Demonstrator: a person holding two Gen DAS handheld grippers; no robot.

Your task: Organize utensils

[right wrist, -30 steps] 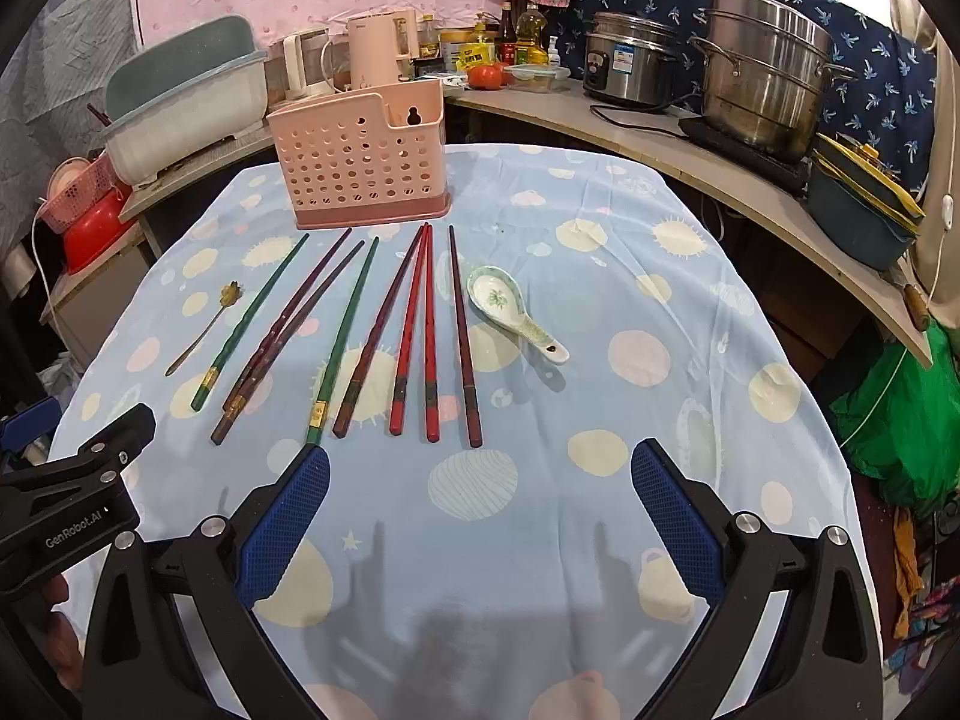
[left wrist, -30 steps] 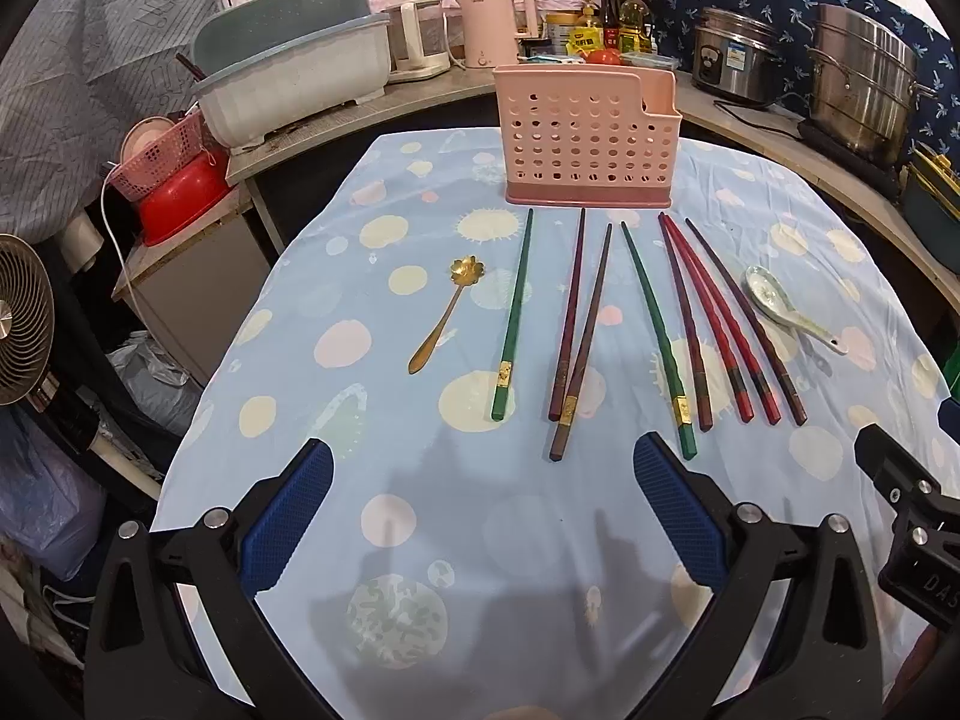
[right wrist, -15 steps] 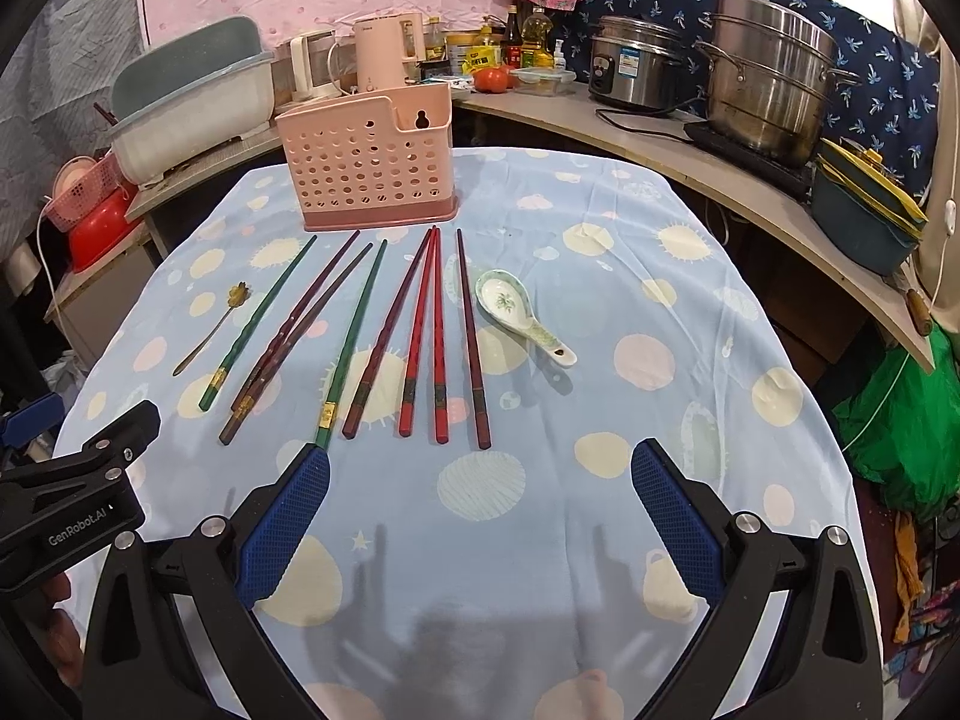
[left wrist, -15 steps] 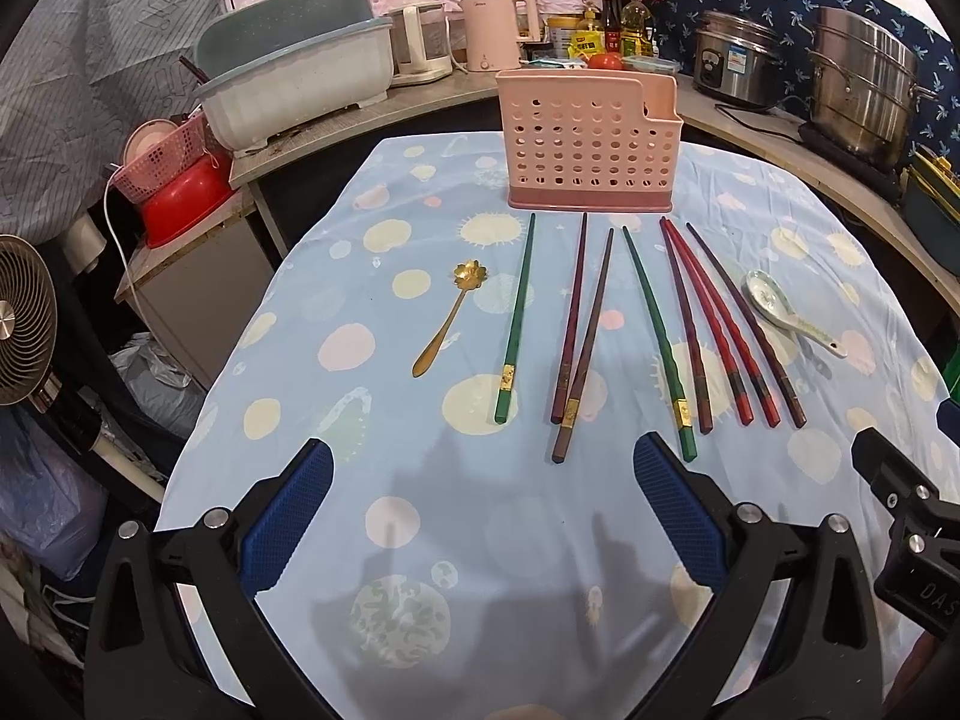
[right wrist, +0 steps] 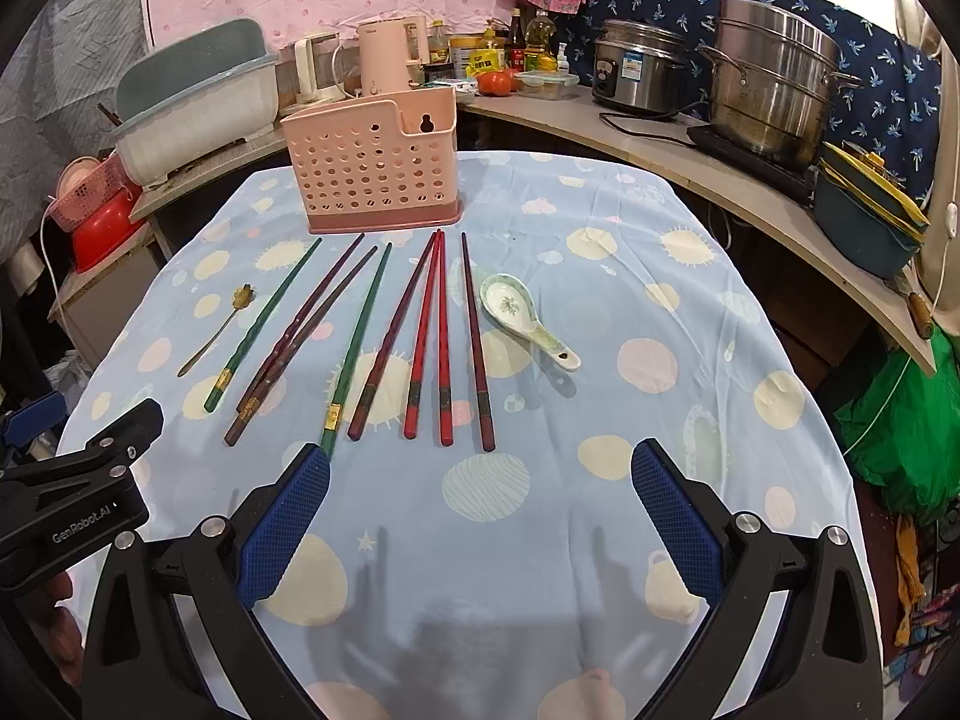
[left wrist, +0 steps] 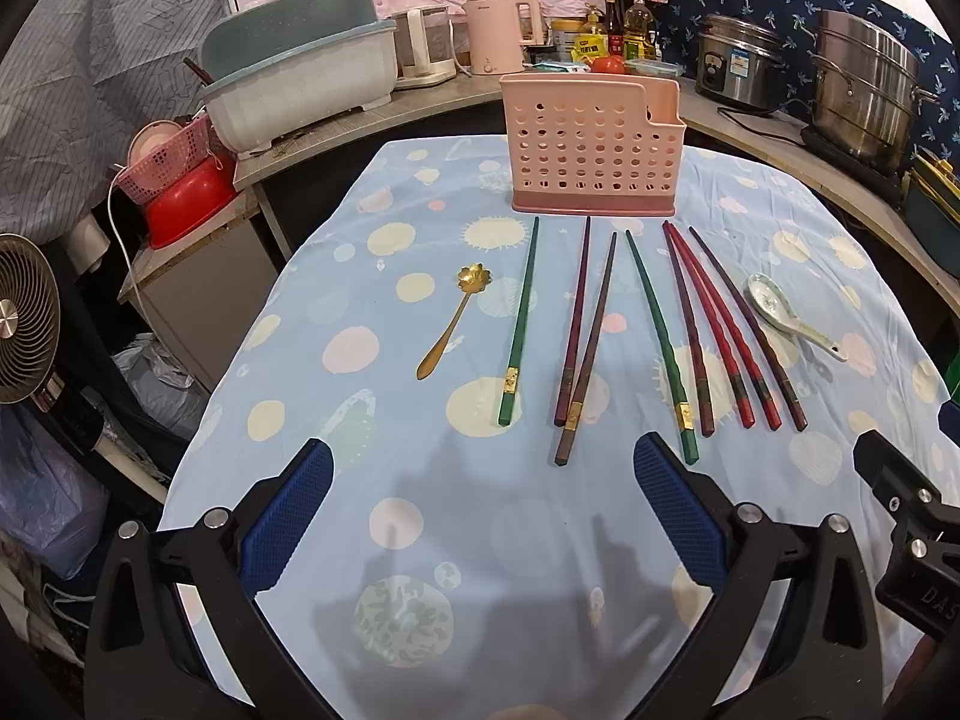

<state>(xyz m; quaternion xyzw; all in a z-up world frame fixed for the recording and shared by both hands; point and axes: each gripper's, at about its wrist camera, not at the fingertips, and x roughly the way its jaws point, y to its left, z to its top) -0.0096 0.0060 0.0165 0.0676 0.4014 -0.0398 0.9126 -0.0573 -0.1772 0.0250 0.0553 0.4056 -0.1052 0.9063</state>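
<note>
A pink perforated utensil holder [left wrist: 593,144] [right wrist: 375,165] stands at the far end of the table. In front of it lie several chopsticks in a row: green [left wrist: 519,321], dark brown [left wrist: 588,342], red [left wrist: 714,324] [right wrist: 443,336]. A gold flower spoon [left wrist: 454,319] [right wrist: 219,327] lies to their left, a white ceramic spoon [left wrist: 783,313] [right wrist: 522,315] to their right. My left gripper [left wrist: 483,486] and right gripper [right wrist: 480,492] are both open and empty, hovering over the near part of the table, short of the chopstick ends.
The table has a blue spotted cloth [left wrist: 480,540]. A counter behind holds a dish rack [left wrist: 300,90], kettles [left wrist: 498,36], a rice cooker [right wrist: 642,75] and a steel pot [right wrist: 774,84]. A fan [left wrist: 24,318] stands at left. The other gripper shows at each view's edge.
Both views have edged slightly forward toward the utensils. Nothing on the table has moved and both grippers stay open.
</note>
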